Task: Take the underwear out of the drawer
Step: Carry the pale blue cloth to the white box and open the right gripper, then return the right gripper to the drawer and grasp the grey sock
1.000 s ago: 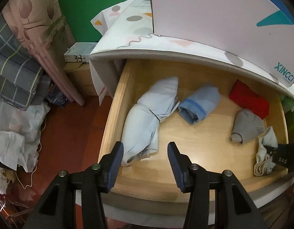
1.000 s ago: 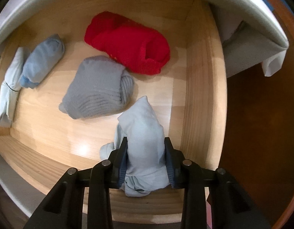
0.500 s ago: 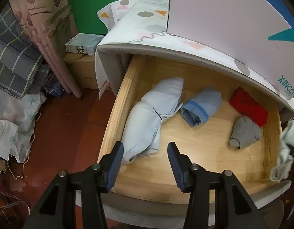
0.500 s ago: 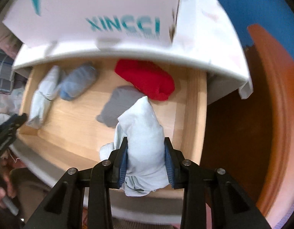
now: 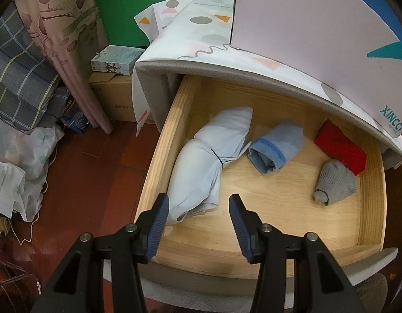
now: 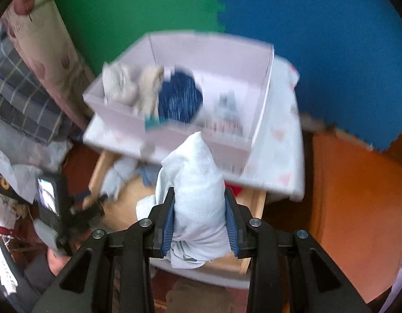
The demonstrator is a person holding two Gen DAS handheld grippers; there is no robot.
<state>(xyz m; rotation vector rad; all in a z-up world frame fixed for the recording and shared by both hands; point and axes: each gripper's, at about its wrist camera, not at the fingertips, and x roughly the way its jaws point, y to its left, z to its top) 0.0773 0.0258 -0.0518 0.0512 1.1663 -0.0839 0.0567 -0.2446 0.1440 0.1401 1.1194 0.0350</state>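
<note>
Right wrist view: my right gripper [image 6: 199,219], clenched on the pale blue underwear [image 6: 194,190], has risen clear above the drawer [image 6: 254,206] toward the pink box [image 6: 211,52] at 12 o'clock, while my left gripper [image 5: 198,219] hangs released, so the removal looks nearly done.
</note>
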